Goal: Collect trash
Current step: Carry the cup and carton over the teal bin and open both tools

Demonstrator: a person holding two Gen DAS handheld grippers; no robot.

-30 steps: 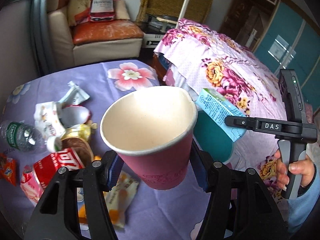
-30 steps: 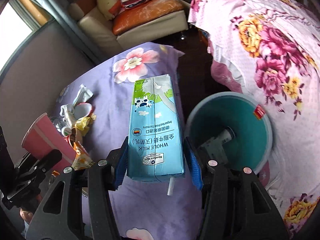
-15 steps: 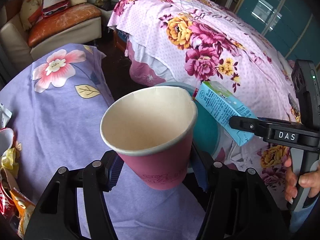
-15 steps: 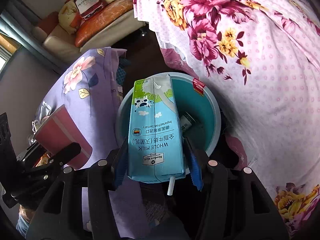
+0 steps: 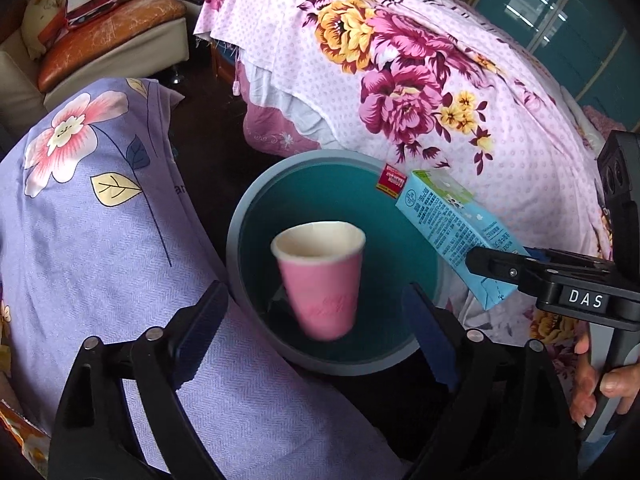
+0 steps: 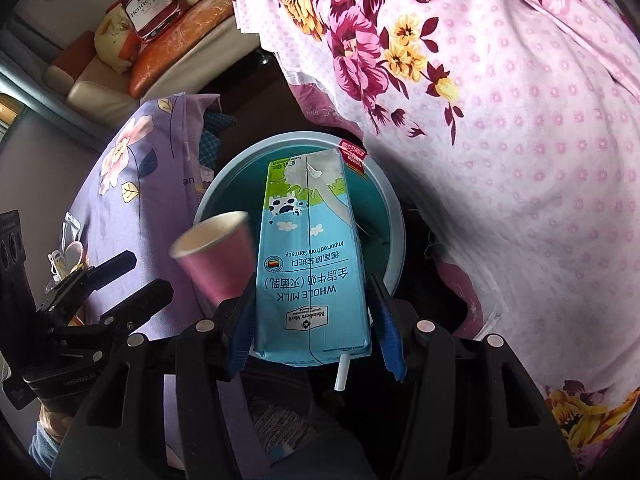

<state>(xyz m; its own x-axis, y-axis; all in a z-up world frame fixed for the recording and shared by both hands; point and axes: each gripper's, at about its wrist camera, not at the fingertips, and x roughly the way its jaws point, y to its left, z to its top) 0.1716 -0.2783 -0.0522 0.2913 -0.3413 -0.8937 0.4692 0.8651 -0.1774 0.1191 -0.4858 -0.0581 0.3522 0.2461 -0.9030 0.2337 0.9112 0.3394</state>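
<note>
A pink paper cup (image 5: 320, 276) is in mid-air, blurred, over the mouth of the teal trash bin (image 5: 240, 216), free of my left gripper (image 5: 316, 332), which is open just above the bin's near rim. The cup also shows in the right wrist view (image 6: 218, 260), beside the carton. My right gripper (image 6: 312, 320) is shut on a light blue whole-milk carton (image 6: 312, 256) and holds it over the bin (image 6: 390, 216). In the left wrist view the carton (image 5: 456, 228) hangs over the bin's right rim.
A table with a purple flowered cloth (image 5: 100, 220) lies left of the bin. A bed with a pink flowered cover (image 5: 420, 80) stands right and behind. A sofa (image 5: 112, 36) is at the back left. Wrappers (image 6: 68, 248) lie on the table.
My left gripper has opened and let go of the pink cup, which now drops toward the bin. Both grippers have moved from the table to over the bin.
</note>
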